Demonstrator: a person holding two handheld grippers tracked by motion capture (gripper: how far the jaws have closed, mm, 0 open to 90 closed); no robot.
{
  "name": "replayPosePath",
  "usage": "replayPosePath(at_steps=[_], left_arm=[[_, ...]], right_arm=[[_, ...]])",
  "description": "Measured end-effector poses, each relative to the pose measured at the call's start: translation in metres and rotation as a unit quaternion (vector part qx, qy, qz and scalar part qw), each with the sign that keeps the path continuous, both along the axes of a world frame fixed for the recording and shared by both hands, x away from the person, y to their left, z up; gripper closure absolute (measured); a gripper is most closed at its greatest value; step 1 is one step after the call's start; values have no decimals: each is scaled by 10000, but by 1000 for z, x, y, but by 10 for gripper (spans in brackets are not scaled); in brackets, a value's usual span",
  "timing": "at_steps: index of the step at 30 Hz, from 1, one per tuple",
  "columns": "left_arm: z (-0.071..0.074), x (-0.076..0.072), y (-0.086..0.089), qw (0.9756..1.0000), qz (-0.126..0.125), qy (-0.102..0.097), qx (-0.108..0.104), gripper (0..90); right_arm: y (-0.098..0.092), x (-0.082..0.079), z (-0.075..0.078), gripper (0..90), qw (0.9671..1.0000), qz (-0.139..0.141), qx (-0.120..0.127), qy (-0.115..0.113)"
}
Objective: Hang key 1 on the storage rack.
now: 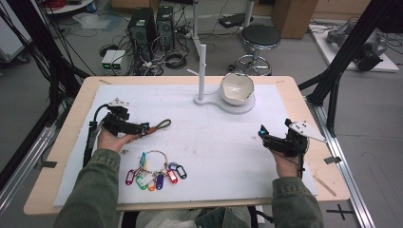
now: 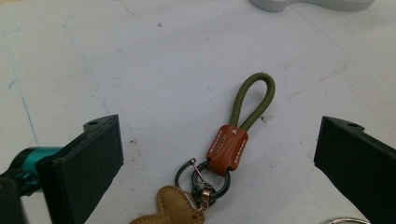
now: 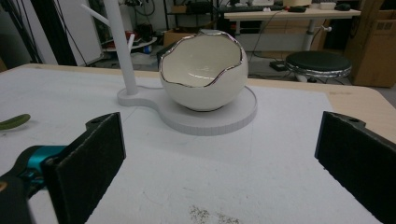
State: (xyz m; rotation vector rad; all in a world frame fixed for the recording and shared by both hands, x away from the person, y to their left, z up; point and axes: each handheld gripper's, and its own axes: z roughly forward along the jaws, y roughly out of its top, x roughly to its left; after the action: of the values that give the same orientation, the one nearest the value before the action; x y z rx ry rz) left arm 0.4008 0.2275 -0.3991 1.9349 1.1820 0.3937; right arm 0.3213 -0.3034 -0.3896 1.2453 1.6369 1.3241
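Keychain (image 2: 233, 135) being framed by left gripper (image 2: 217, 154), jaws spread wide.
Right gripper (image 3: 219, 158) being held wide apart, eggshell bowl (image 3: 204, 70) faced.

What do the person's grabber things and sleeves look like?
Each gripper, left gripper and right gripper, is black with two flat, blocky black jaws and a teal part beside one jaw. Each carries a pale three-cornered plate on top. A black cable trails from the left one. The sleeves are olive green.

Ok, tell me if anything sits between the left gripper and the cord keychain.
Nothing visible does. The left gripper is open, and the cord keychain lies flat on the white mat between its jaws, touching neither. Its green loop points away; its ring and tan tag lie nearest the camera. The ring of coloured key tags lies off to the side.
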Motion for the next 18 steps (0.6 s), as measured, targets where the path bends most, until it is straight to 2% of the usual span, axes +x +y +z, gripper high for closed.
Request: replayPosePath(at_steps=[4, 7, 11, 18], left_arm=[[-2, 3, -2, 9999, 1, 80, 80, 18], [-1, 6, -8, 9993, -106, 158, 309, 18], [1, 11, -16, 9986, -205, 235, 431, 18], [-7, 19, -27, 9952, -466, 470, 727, 45]], right_arm=[[1, 0, 0, 7, 10000, 29, -29, 7], [1, 0, 0, 7, 10000, 43, -26, 32], [2, 0, -1, 7, 10000, 58, -40, 28], [1, 1, -1, 7, 10000, 51, -9, 38]])
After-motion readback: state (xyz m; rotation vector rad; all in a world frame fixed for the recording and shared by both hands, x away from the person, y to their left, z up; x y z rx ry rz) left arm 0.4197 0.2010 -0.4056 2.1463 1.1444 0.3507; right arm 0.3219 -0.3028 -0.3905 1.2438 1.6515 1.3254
